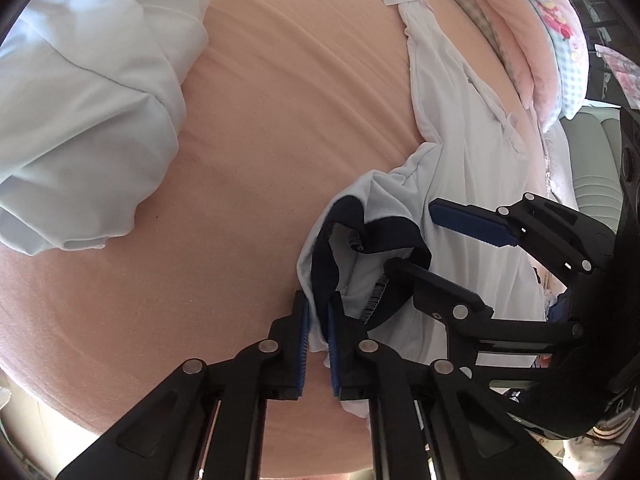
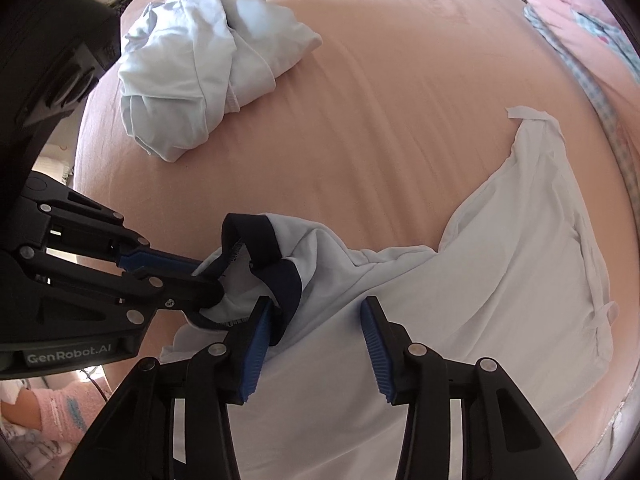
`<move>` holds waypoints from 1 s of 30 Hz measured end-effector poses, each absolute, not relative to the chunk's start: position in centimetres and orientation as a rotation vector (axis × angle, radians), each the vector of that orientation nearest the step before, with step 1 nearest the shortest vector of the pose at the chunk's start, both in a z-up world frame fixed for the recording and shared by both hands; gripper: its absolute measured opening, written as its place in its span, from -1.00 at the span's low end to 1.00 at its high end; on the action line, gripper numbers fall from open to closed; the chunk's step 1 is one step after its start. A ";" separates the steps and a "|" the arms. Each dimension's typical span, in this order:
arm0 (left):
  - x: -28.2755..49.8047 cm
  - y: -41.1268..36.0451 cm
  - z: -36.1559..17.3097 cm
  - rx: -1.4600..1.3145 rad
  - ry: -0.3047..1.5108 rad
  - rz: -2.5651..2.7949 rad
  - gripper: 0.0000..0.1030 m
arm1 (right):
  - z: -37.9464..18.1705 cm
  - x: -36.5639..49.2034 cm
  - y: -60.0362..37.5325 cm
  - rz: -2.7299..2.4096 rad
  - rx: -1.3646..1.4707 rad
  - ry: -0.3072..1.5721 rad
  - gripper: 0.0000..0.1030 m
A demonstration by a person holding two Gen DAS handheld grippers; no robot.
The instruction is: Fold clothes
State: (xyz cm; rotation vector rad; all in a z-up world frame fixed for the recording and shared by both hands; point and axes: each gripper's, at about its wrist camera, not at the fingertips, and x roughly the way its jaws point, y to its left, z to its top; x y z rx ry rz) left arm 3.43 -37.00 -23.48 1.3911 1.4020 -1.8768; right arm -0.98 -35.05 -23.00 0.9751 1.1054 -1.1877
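On the pink bed (image 2: 380,128) lies the white shirt (image 2: 500,300); my left claw (image 1: 318,344) is pressed together on the fabric edge beside its navy collar (image 2: 280,272); my right claw (image 2: 312,344) stands spread over the shirt, one pad touching the collar; a second bundle (image 2: 200,68) sits well apart.

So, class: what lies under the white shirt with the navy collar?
Around the white shirt the pink bedsheet shows, so the shirt lies on it. Whether anything else is under the shirt cannot be seen; the cloth covers it.
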 end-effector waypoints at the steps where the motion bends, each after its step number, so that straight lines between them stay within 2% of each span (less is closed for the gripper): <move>1: 3.5 -37.1 -23.5 1.393 1.416 -1.876 -0.88 | -22.9 -0.8 -35.2 -1.185 0.968 1.096 -0.14; 10: 2.7 -37.6 -24.3 1.396 1.438 -1.868 -0.88 | -24.4 2.1 -37.2 -1.200 0.918 1.222 -0.17; 11: 2.7 -37.7 -24.4 1.399 1.441 -1.868 -0.88 | -24.4 2.1 -37.3 -1.211 0.927 1.217 -0.23; 13: 2.6 -37.8 -24.5 1.404 1.438 -1.871 -0.88 | -24.1 1.2 -37.6 -1.231 0.992 1.150 -0.54; 14: 2.5 -37.7 -24.4 1.408 1.426 -1.877 -0.88 | -24.0 0.7 -37.7 -1.241 1.028 1.112 -0.60; 16: 2.3 -37.6 -24.3 1.415 1.399 -1.891 -0.88 | -23.8 -0.3 -38.1 -1.250 1.108 1.023 -0.88; 26: 2.0 -38.1 -23.9 1.396 1.367 -1.952 -0.89 | -23.6 -1.9 -39.5 -1.234 1.313 0.779 -0.88; 30: 1.3 -39.0 -23.2 1.363 1.370 -1.954 -0.91 | -23.2 -1.6 -40.6 -1.212 1.326 0.739 -0.88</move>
